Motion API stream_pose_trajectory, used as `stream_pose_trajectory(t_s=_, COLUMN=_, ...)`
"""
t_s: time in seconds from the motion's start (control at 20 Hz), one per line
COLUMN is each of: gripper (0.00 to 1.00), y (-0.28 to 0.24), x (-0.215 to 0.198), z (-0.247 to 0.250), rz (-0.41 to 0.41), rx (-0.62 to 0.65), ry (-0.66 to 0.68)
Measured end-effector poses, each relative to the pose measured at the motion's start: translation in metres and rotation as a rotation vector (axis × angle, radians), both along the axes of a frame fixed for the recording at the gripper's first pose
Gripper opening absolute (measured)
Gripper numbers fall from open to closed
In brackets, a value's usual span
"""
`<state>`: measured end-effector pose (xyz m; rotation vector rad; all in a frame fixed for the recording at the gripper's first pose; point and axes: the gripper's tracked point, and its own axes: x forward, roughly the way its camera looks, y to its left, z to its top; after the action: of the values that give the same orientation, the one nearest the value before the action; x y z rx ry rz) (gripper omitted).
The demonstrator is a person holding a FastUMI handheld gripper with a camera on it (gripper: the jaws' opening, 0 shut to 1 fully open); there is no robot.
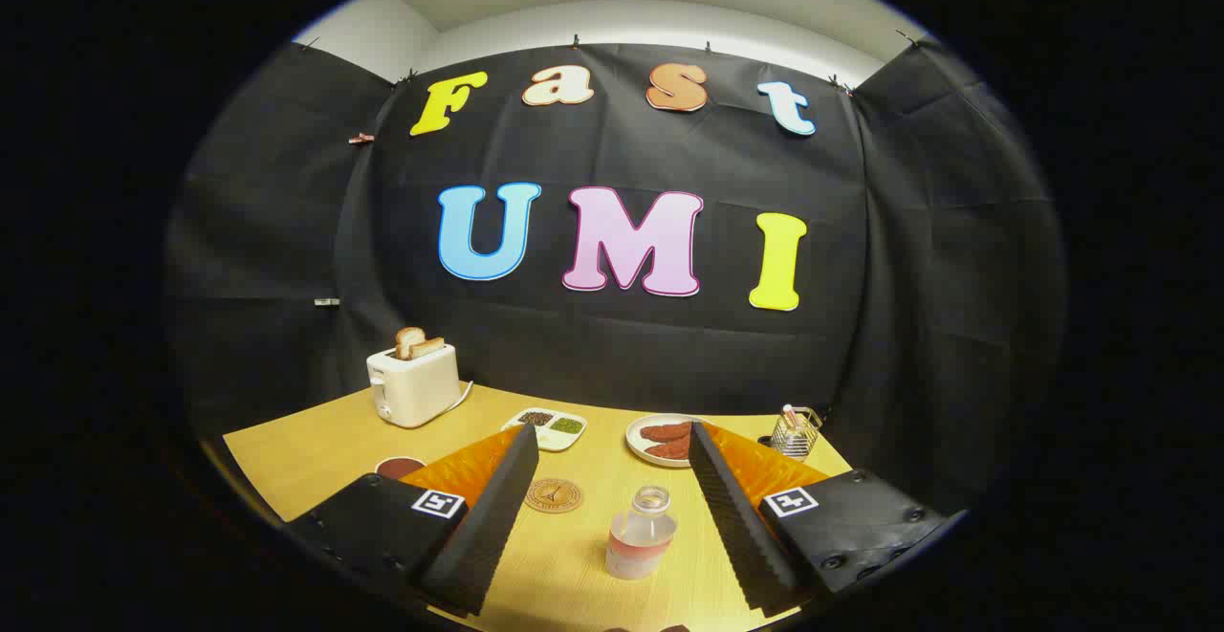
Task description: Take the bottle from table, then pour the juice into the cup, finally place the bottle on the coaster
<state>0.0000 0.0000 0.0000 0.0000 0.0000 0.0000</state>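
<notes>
Scanning bench (316, 460) from left: toaster (413, 383) with bread slices at far corner, dark cup (399, 466) partly behind left finger, round coaster (553, 495) just beside that finger. Tool (612, 441) fingers wide apart, gripping nothing. Bottle (641, 532) upright, uncapped, between fingers, nearer right one. Plate (655, 441), wire holder (794, 431) beyond.

White toaster (412, 384) – tan table (316, 450) – pink-tinged clear bottle (641, 534).

No legible text: coaster (553, 495) emblem too small to read, square markers (438, 504) on the gripper carry only patterns.
</notes>
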Motion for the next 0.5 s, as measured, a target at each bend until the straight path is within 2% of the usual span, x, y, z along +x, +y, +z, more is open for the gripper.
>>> stream_pose_trajectory(t_s=0.25, gripper=0.97, y=0.0046, x=0.0024, z=-0.0059, rz=0.023, rx=0.02, ry=0.018)
stream_pose_trajectory(t_s=0.5, gripper=0.97, y=-0.002, x=0.0068, z=-0.0064, rz=0.01, rx=0.017, ry=0.02)
